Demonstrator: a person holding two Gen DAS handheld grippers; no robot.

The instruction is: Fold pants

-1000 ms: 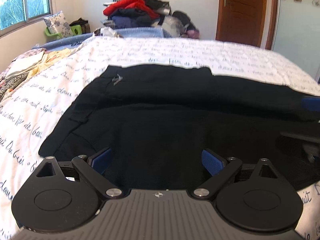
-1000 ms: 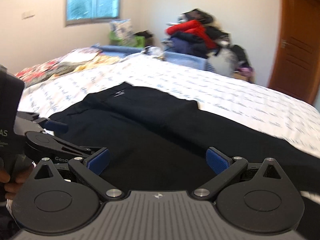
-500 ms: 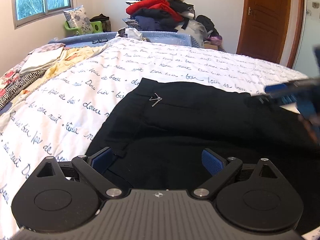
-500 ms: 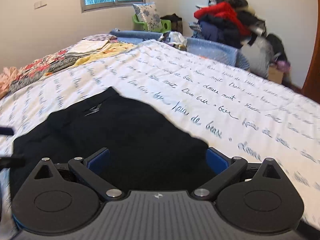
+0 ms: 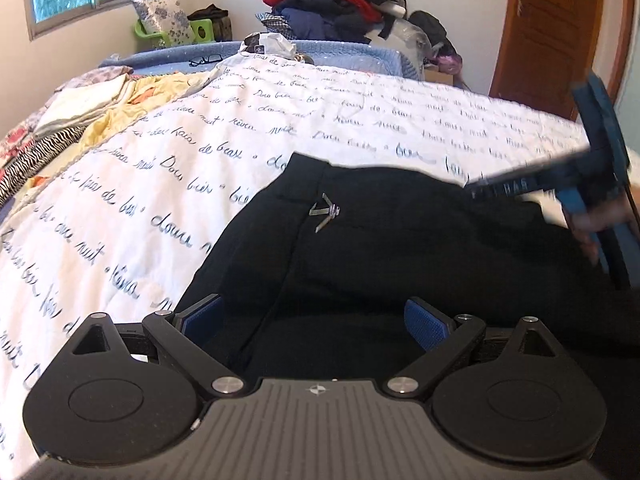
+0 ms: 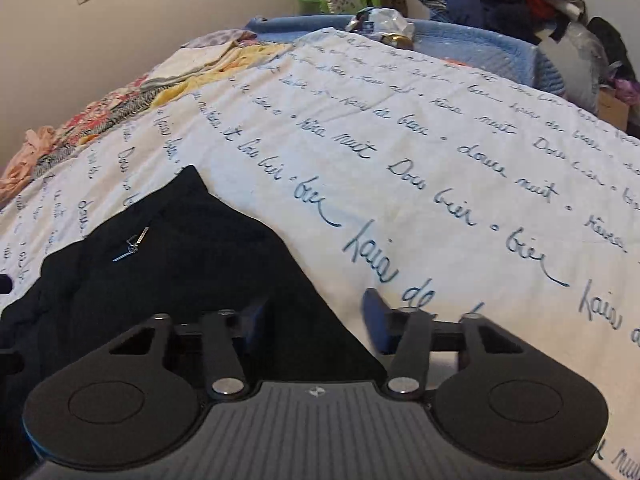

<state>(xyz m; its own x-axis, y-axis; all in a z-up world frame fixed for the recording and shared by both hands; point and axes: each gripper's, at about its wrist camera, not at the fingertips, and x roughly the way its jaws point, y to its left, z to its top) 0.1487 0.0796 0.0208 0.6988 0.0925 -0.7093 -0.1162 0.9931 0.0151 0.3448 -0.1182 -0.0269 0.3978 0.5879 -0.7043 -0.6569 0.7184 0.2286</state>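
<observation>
Black pants (image 5: 392, 248) with a small silver logo lie spread on a white bedspread (image 5: 160, 184) printed with blue script. My left gripper (image 5: 316, 318) is open, low over the pants near their left edge, with cloth between the jaws. My right gripper (image 6: 316, 316) is partly closed over the right edge of the pants (image 6: 180, 272), its jaws astride the cloth edge. The right gripper also shows blurred at the right in the left wrist view (image 5: 592, 176).
Folded patterned clothes (image 5: 60, 120) lie at the far left of the bed. A pile of clothes (image 5: 332, 4) stands beyond the bed by the wall. A wooden door (image 5: 556, 28) is at the far right. A pillow and green basket (image 5: 168, 24) sit under the window.
Both grippers have moved toward the waist end of the pants and lower over the cloth. The right gripper's jaws have narrowed from wide open around the pants' edge.
</observation>
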